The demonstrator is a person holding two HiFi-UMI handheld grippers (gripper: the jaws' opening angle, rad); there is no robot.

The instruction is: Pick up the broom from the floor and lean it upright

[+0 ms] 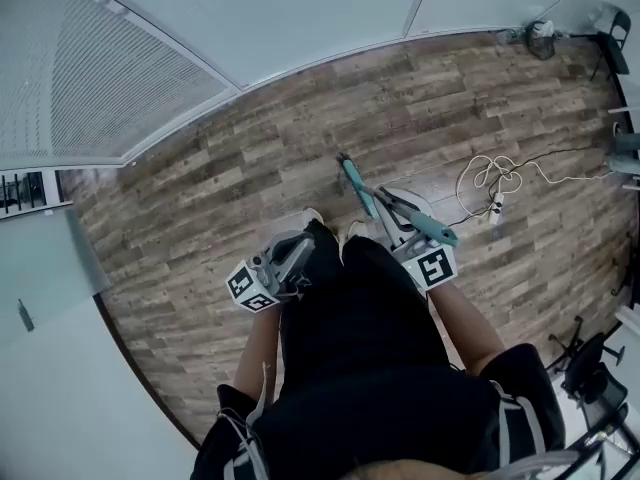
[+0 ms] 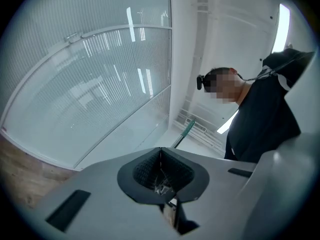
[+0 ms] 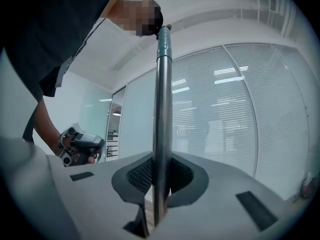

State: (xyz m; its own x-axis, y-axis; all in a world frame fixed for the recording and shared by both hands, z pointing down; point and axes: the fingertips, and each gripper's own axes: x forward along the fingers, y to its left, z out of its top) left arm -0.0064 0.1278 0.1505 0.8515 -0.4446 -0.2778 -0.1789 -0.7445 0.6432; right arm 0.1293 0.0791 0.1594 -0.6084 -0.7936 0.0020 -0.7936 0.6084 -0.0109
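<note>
Head view, broom handle [image 1: 352, 178]: was up off the wood floor [image 1: 200, 198], well apart from the glass wall [image 1: 120, 78] and leaning on nothing; brush end not seen.
Head view, right gripper [image 1: 392, 208]: lay along the handle, on the side away from the glass wall.
Head view, left gripper [image 1: 298, 250]: hung apart from the handle, on the side nearer the glass wall.
Left gripper view, left gripper [image 2: 161, 171]: kept its jaws pressed together on nothing; faced the glass wall [image 2: 100, 84], with a teal stretch of the broom handle [image 2: 184, 133] well beyond the jaw tips.
Right gripper view, right gripper [image 3: 160, 176]: pinched the metal shaft of the broom handle [image 3: 162, 129] between its jaws, near upright in front of the glass wall [image 3: 230, 109].
Right gripper view, left gripper [image 3: 80, 146]: was off the handle, beside the far end of the glass wall.
Done: pick-up looked complete, with the handle raised toward upright.
Left: by this reading, carrying it to a support such as the glass wall, resting it there, then letting go.
</note>
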